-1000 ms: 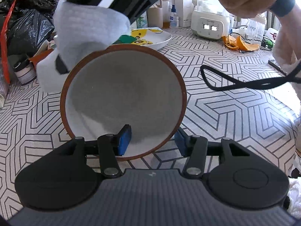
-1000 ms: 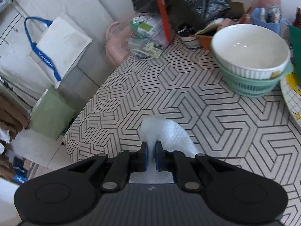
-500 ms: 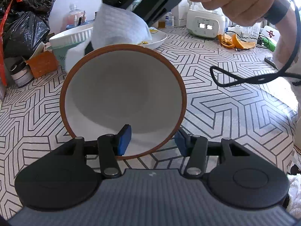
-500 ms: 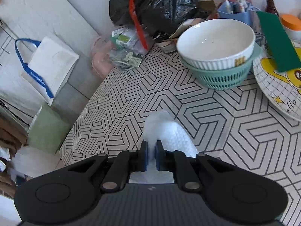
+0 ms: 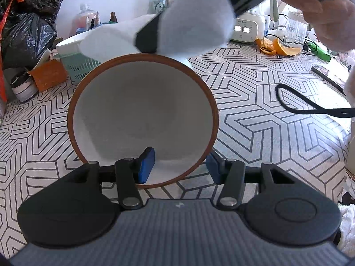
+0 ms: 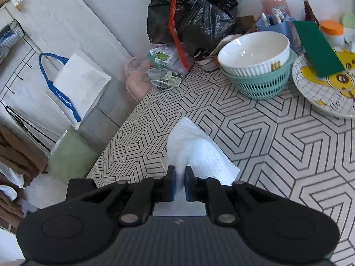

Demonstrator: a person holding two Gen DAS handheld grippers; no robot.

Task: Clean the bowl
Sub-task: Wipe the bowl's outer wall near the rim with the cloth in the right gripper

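The left gripper (image 5: 179, 166) clamps the brown-rimmed white ceramic bowl (image 5: 143, 119), tilted above the patterned table (image 5: 255, 115). The right gripper (image 6: 179, 182) pinches a white paper towel (image 6: 195, 153) just above it; wiping looks not yet begun.

Bright daylight, fisheye bending at edges, near white cloth (image 5: 195, 20) blurred

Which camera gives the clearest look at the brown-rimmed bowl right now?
Left wrist view: the brown-rimmed bowl fills the centre, tilted toward the lens, the left gripper clamped on its near rim. The right wrist view doesn't show it.
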